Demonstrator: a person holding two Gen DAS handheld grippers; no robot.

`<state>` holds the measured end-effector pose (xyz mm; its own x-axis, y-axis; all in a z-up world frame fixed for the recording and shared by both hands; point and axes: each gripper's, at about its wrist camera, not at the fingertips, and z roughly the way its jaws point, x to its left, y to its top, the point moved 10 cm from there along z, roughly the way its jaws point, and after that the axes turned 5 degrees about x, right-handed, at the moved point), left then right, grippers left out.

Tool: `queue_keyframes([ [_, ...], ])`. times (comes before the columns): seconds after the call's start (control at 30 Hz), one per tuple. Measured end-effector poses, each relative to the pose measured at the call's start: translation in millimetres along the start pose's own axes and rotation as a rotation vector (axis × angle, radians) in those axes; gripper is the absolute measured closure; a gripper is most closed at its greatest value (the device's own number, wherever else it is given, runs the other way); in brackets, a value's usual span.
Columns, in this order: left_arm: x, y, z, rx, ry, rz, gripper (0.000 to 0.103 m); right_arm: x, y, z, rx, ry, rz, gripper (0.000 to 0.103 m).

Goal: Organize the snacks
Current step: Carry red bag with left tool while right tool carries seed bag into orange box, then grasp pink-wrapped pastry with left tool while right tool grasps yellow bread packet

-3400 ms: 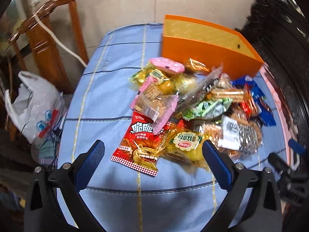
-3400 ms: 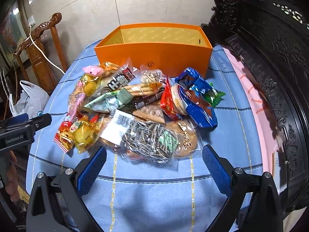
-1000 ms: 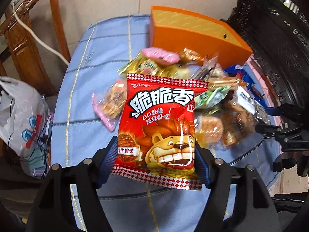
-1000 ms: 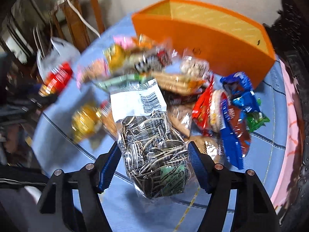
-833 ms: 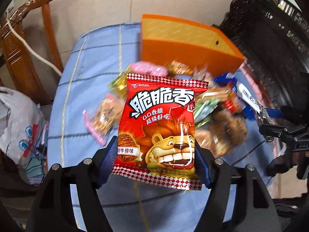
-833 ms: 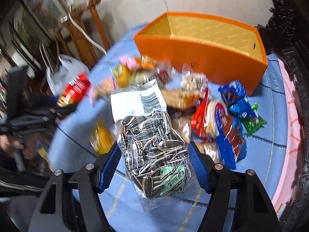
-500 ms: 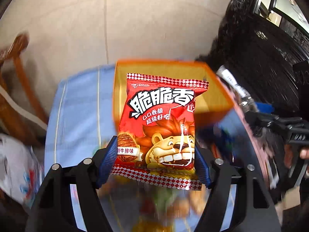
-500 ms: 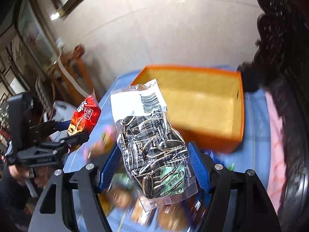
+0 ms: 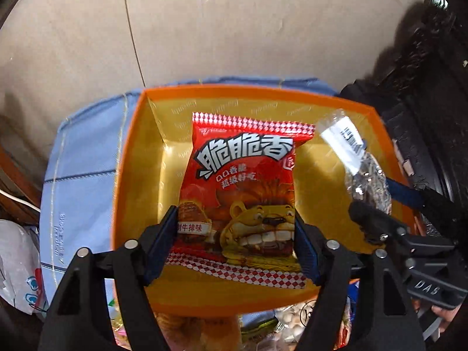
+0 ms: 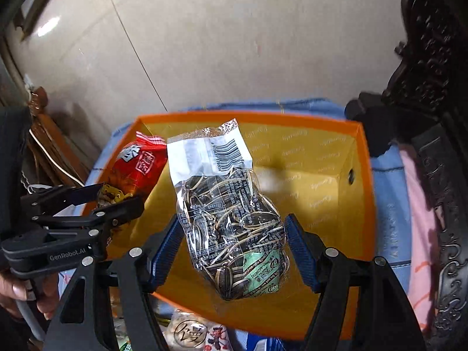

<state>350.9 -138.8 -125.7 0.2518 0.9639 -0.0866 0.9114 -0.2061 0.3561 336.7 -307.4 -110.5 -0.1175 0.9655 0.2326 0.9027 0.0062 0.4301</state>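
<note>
- Up front, the left gripper (image 9: 235,251) pinches the red lion packet (image 9: 242,193) over the orange box (image 9: 128,158).
- Only the right view shows the right gripper (image 10: 232,251) clamping the sunflower seed bag's (image 10: 231,219) green label.

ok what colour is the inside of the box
Golden yellow with a faint repeated script pattern, inside the orange box; the right wrist view shows it best.

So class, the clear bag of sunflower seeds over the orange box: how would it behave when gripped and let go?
The sunflower seed bag looks floppy: its clear film bulges between the right gripper fingers. Loose seeds probably shift, so it may sag. Released, it should drop into the orange box without rolling.
</note>
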Motion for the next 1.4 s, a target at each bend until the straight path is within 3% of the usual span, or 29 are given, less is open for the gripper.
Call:
queue_keyframes([
  [0.03, 0.3, -0.9, 2.8, -0.001, 0.010, 0.000, 0.018, -1.4, -0.9, 3.9, 0.005, -0.007, 0.008, 0.031],
  [0.1, 3.7, -1.6, 4.7, -0.012, 0.049, -0.006, 0.016, -8.5, -0.3, 8.8, 0.002, -0.040, 0.024, 0.031],
  [0.17, 3.8, -6.3, 4.4, 0.001, 0.020, -0.020, 0.009, -8.9, -3.7, 8.3, 0.005, -0.040, 0.039, 0.030],
  [0.27, 5.1, -14.8, -5.8, -0.005, 0.007, -0.016, 0.008, -11.9, -10.7, -5.0, -0.029, -0.044, 0.067, 0.030],
  [0.4, 11.0, -35.2, -25.5, -0.021, 0.017, -0.006, 0.008, -16.6, -18.6, -22.7, -0.060, -0.101, 0.084, 0.023],
  [0.5, 22.2, -64.0, -45.5, -0.041, 0.052, 0.019, 0.007, -17.3, -32.9, -46.5, -0.092, -0.068, 0.125, 0.021],
  [0.6, 44.2, -96.8, -62.5, -0.056, 0.085, 0.006, 0.006, -19.0, -61.4, -71.6, -0.126, -0.049, 0.176, 0.009],
  [0.97, 129.5, -217.2, -73.3, 0.012, 0.124, -0.130, 0.005, 3.9, -189.4, -80.2, 0.004, -0.023, 0.185, 0.006],
  [1.23, 142.0, -267.5, -58.6, 0.058, 0.124, -0.026, 0.005, 12.5, -238.0, -77.9, 0.057, -0.005, 0.218, 0.006],
  [1.4, 139.6, -261.1, -42.1, 0.061, 0.153, 0.091, 0.005, 14.3, -251.6, -74.9, 0.078, 0.013, 0.252, 0.006],
])
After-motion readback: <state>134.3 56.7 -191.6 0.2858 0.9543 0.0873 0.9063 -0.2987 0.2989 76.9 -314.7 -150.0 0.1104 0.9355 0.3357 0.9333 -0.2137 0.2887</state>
